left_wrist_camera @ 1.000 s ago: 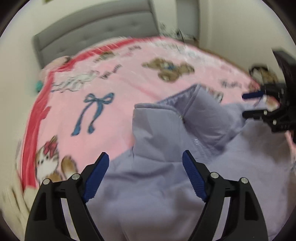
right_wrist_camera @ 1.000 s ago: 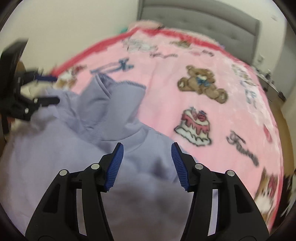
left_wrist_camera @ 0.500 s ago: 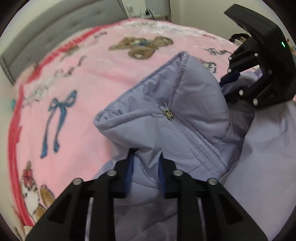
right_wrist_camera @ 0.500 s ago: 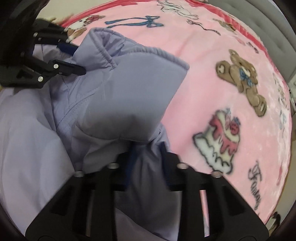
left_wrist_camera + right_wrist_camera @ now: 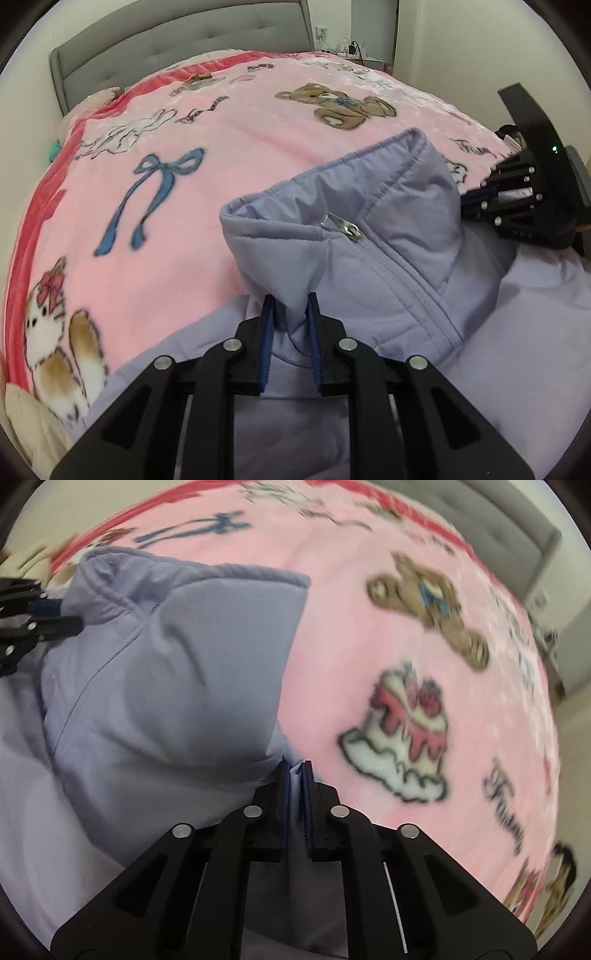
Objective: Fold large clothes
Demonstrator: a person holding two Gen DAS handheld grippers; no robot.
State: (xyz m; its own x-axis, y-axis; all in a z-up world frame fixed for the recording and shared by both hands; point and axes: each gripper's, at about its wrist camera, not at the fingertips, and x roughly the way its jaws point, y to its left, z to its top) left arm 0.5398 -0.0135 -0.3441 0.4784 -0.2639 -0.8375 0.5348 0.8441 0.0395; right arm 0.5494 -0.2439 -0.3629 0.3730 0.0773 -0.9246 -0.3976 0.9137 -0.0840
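Early in the fold; lilac padded jacket [image 5: 399, 258] spread on the pink blanket [image 5: 192, 206], zipped collar raised; left claw [image 5: 290, 317] clamped on the collar's left base; right claw [image 5: 295, 779] clamped on its right base; folding not yet begun; sleeves and body left to do.

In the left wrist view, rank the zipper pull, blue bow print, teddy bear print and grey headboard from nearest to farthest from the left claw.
1. Zipper pull, just ahead of the left claw, slightly right.
2. Blue bow print, ahead, left.
3. Teddy bear print, farther up the blanket, right.
4. Grey headboard, at the bed's far end.
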